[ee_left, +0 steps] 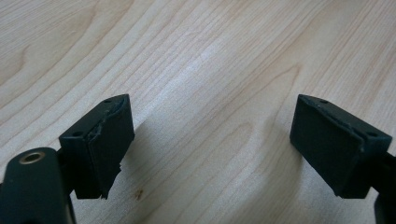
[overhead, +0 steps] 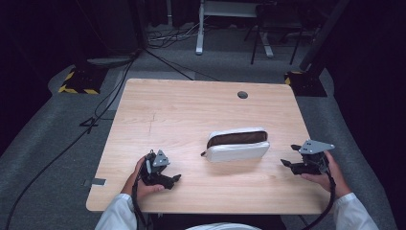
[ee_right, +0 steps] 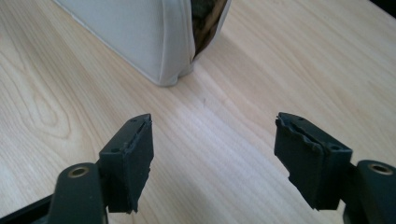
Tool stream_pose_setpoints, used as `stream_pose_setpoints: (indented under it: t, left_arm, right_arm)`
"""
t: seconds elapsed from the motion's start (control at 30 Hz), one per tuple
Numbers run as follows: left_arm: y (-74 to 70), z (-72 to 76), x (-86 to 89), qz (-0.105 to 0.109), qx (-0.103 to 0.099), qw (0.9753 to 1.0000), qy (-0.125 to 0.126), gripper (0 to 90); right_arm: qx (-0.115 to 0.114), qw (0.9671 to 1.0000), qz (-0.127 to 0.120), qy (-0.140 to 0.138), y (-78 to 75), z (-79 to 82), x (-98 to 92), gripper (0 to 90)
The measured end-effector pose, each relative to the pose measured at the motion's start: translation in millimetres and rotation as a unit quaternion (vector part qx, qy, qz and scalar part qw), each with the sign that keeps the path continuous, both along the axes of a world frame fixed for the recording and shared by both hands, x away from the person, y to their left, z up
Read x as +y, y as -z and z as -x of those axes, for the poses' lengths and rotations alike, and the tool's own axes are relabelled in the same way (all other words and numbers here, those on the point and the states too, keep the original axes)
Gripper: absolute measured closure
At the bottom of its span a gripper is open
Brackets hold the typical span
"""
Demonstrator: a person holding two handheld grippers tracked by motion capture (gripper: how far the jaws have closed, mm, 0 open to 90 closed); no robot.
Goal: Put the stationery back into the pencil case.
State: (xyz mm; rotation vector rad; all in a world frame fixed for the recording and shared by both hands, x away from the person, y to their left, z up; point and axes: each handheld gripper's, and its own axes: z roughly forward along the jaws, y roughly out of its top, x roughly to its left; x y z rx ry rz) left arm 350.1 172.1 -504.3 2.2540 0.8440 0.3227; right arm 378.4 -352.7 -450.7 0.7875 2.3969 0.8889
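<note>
White pouch (overhead: pixel 238 145) unzipped, dark contents unclear, between left gripper (overhead: pixel 173 180) and right gripper (overhead: pixel 290 155), jaws spread, empty.

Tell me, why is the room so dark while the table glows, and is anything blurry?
High view: light falls on the table, the surroundings stay near black; the pouch looks soft. Left gripper view: a pale sheen on the wood between the open jaws, each casting a soft shadow. Right gripper view: the pouch is slightly out of focus.
</note>
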Motion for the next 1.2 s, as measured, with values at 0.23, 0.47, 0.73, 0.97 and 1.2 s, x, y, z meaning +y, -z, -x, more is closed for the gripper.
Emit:
stream_pose_setpoints:
  t: [0.23, 0.47, 0.73, 0.97, 1.2]
  left_arm:
    - [0.0, 0.1, 0.0, 0.000, 0.001, 1.0000, 0.000, 14.1]
    - [-0.1, 0.2, 0.1, -0.001, 0.001, 1.0000, 0.000, 14.1]
    - [-0.3, 0.0, 0.3, -0.003, -0.001, 1.0000, 0.000, 14.1]
    - [-0.2, 0.1, 0.3, -0.002, 0.000, 1.0000, 0.000, 14.1]
    - [0.0, 0.2, 0.1, -0.001, 0.000, 1.0000, 0.000, 14.2]
  right_arm:
    - [0.013, 0.9998, 0.002, 0.015, 15.7, 7.4, -10.2, 28.8]
    - [0.029, 0.9993, 0.000, 0.024, 28.9, 14.0, -22.3, 28.8]
    - [0.047, 0.9974, -0.034, 0.044, 43.7, 26.8, -41.9, 28.2]
    - [0.058, 0.9909, -0.095, 0.076, 52.7, 38.6, -58.8, 25.8]
    - [0.056, 0.9899, -0.096, 0.088, 53.1, 41.3, -59.8, 24.6]
